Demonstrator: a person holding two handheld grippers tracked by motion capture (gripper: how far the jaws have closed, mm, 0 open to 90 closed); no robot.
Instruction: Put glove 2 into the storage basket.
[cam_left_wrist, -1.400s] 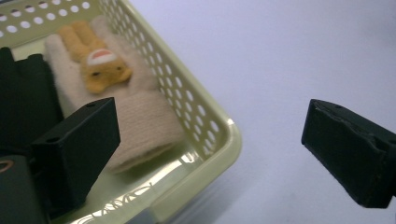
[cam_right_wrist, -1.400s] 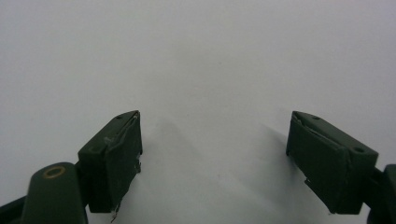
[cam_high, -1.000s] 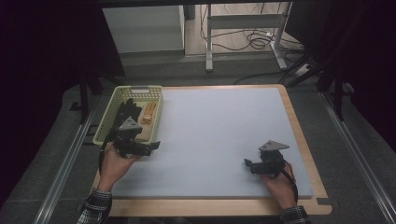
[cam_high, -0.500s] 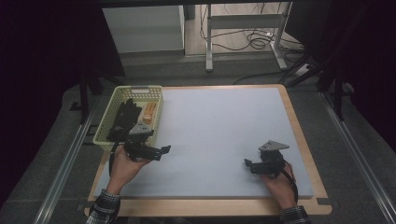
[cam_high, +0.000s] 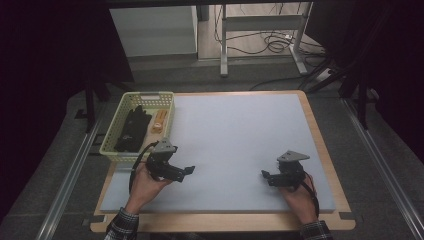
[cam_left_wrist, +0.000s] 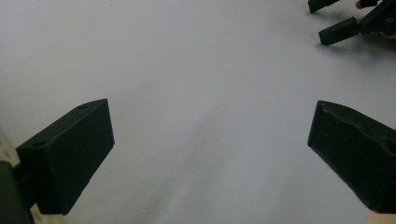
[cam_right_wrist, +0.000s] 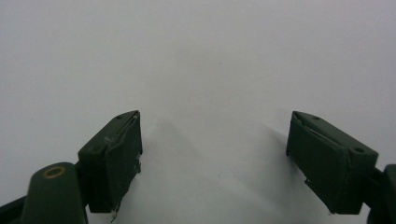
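Note:
My left gripper (cam_high: 191, 170) is over the near left part of the pale blue mat (cam_high: 240, 130), just right of the yellow-green basket (cam_high: 148, 95), and points right. In the left gripper view its jaws (cam_left_wrist: 210, 126) stand wide open with only mat between them. My right gripper (cam_high: 263, 175) rests low on the near right of the mat and points left. Its jaws (cam_right_wrist: 215, 135) are open and hold nothing. The right gripper's fingertips (cam_left_wrist: 336, 31) also appear far off in the left gripper view.
The basket holds black objects (cam_high: 131, 131) and a small orange one (cam_high: 159, 121). A wooden board (cam_high: 325, 150) frames the mat. Behind the table are metal legs (cam_high: 223, 45) and cables on the floor (cam_high: 272, 44).
My left gripper has come away from the basket's near edge, moving right and toward the person over the mat, and has turned to point right. The right gripper has stayed put.

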